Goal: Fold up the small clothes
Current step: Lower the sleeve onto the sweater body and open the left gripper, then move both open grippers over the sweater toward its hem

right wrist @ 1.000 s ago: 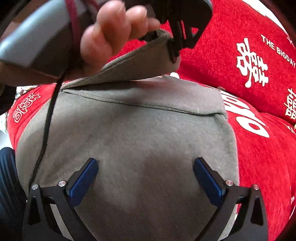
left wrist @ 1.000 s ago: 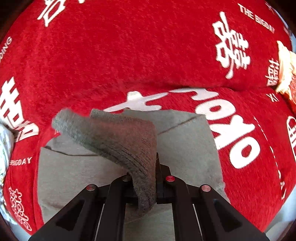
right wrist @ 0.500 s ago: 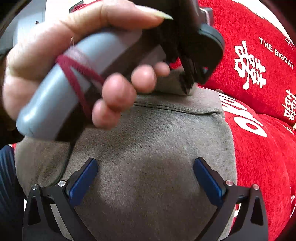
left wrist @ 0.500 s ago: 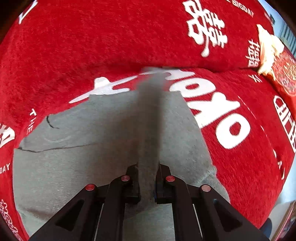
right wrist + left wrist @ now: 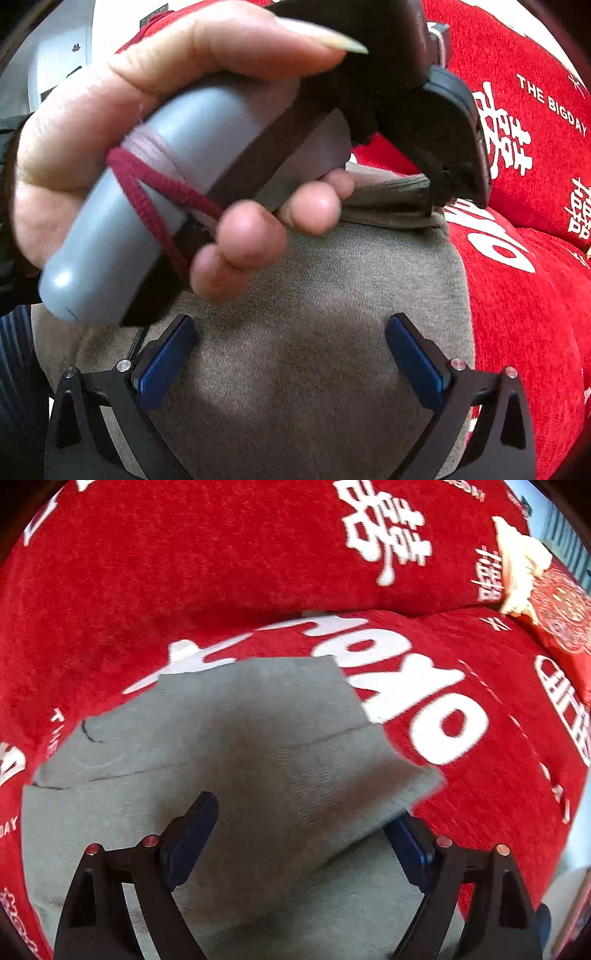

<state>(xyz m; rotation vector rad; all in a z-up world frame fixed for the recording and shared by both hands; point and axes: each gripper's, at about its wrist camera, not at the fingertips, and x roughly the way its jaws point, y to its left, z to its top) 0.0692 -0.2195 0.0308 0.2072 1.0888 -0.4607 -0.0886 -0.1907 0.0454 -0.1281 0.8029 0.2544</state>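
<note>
The left gripper (image 5: pixel 301 843) had its jaws opening, and they stood wide apart; the folded-over flap of the small grey-brown knitted garment (image 5: pixel 221 746) lay between them, draped over the right blue pad, and neither pad pressed on it. The garment itself lay flat on the red plush cover with white printed letters (image 5: pixel 184 572), just under and ahead of this gripper. From the right wrist view, the person's hand (image 5: pixel 155 147) held the grey handle of the left gripper close above the cloth.

The right gripper (image 5: pixel 291 360) hovered over the near part of the garment with its jaws wide apart and nothing held between them.

I judged that one fold was just laid down and let go. The further folds, and the smoothing, were not yet done.

Some things were hard to tell. The hand and handle hid the far left part of the garment in the right view. The near edge of the cloth was cut off under both grippers. The flap's outer corner was blurred, so I could not say what kind of garment it was.
</note>
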